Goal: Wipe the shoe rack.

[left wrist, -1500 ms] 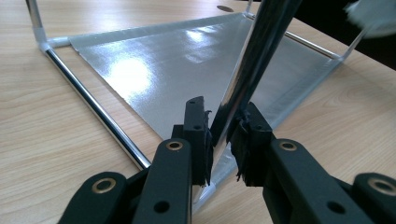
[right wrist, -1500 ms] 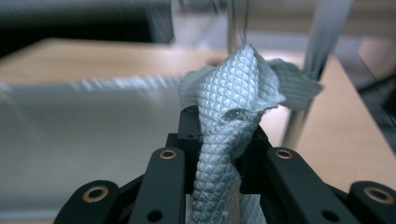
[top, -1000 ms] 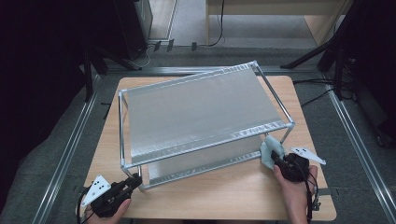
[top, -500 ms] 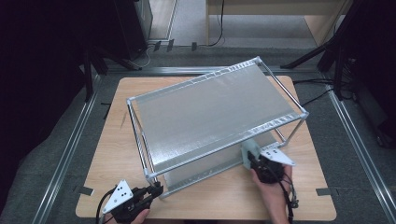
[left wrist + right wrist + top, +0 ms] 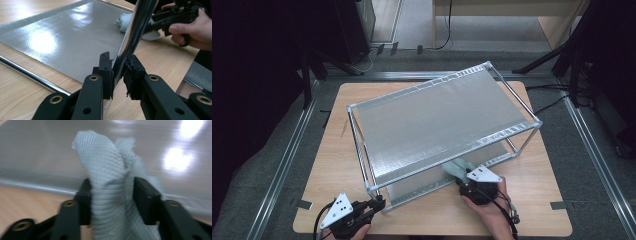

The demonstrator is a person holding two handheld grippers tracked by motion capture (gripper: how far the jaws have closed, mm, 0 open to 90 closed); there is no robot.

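A two-tier metal rack (image 5: 442, 115) stands askew on the wooden table (image 5: 332, 150). My left gripper (image 5: 379, 201) is shut on its near-left corner post (image 5: 371, 189); in the left gripper view the pads (image 5: 106, 72) clamp the chrome post (image 5: 136, 27). My right gripper (image 5: 464, 182) holds a pale blue-grey cloth (image 5: 457, 168) at the front edge of the lower shelf (image 5: 62, 37). Its jaws have just been opening, and the bunched cloth (image 5: 107, 170) still fills the gap of the right gripper (image 5: 113, 185) and touches both pads. Farther off, the left gripper view has the cloth (image 5: 123, 21) and the right hand (image 5: 192, 27).
The rack covers most of the table; bare wood is left along the near edge (image 5: 432, 220) and the left side. Aluminium rails (image 5: 287, 150) run on the floor around the table, with cables (image 5: 552, 102) at the right and dark furniture behind.
The rack has turned and slid right, its near-left corner coming nearer with my left gripper. My right gripper has carried the cloth leftward along the lower shelf's front.
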